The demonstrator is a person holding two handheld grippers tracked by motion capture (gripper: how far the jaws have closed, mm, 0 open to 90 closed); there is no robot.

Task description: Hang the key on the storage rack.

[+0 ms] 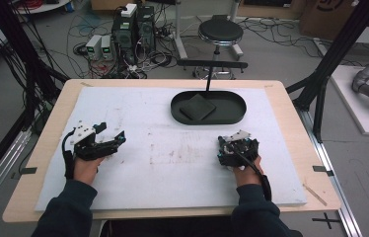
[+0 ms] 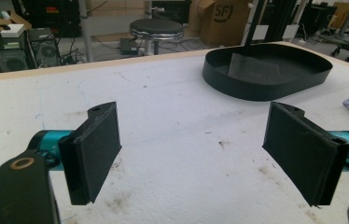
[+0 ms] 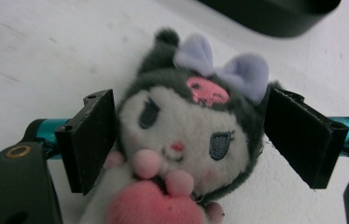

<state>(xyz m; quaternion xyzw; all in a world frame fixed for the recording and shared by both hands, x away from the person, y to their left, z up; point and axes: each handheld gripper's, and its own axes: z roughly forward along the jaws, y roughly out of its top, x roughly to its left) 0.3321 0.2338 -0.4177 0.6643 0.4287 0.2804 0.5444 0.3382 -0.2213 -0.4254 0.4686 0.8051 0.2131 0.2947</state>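
Plush toy (image 3: 186, 135) sat right between the right gripper's (image 3: 189, 140) jaws
Pads touched both sides of its head, looked gripped. Left gripper (image 2: 191, 154) gaped wide over bare white mat (image 2: 163, 107).

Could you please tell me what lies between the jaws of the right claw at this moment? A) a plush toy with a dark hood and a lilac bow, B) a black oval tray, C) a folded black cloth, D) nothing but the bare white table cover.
A: in the right gripper view the plush toy with a dark hood and a lilac bow sits between the two black jaws of the right claw.
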